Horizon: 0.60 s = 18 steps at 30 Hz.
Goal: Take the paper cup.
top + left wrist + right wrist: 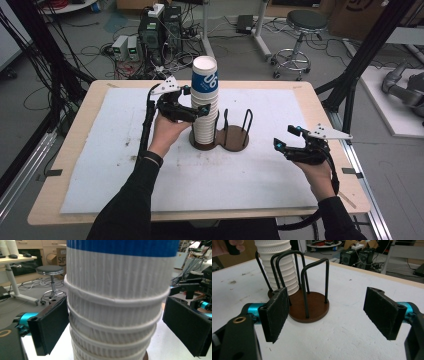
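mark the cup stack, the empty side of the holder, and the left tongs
cup stack [204,107], high view, ribbed white side below the blue top cup.
empty side of the holder [315,303], right gripper view, bare brown base disc.
left tongs [115,322], left gripper view, midway between the two black pads flanking the stack.

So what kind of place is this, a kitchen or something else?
Most likely a lab or workshop, not a kitchen: computers and tangled cables sit on the floor behind the table, with a rolling stool and black framing around it.

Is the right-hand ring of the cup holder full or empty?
Empty: the right ring encloses only bare brown base; the cup stack fills the other.
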Tool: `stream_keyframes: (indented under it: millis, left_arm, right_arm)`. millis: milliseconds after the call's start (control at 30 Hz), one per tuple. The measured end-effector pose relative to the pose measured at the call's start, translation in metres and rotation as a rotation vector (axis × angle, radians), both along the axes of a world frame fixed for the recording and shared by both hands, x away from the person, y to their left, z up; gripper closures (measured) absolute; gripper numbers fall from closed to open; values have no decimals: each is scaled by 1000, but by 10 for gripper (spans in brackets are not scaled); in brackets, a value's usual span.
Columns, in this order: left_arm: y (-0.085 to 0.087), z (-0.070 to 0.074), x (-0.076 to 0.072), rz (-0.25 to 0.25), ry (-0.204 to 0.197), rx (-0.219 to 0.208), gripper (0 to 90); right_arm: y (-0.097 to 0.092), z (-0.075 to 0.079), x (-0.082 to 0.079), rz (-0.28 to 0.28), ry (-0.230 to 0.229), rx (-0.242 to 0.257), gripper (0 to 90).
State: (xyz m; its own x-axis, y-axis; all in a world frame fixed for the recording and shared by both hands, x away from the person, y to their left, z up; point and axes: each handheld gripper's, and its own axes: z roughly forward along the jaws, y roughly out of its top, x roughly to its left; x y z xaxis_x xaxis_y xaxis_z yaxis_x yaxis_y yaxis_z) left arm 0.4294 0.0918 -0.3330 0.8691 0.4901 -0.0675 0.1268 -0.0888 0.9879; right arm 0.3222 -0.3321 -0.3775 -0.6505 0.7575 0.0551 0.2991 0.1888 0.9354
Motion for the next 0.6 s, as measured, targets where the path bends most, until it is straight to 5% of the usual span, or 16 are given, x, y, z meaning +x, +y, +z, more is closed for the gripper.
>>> stream_keyframes:
  millis: [600]
  left_arm:
    - [-10, 4, 7, 1, 6, 47, 107]
  right_arm:
    - [5, 2, -1, 17, -4, 0, 211]
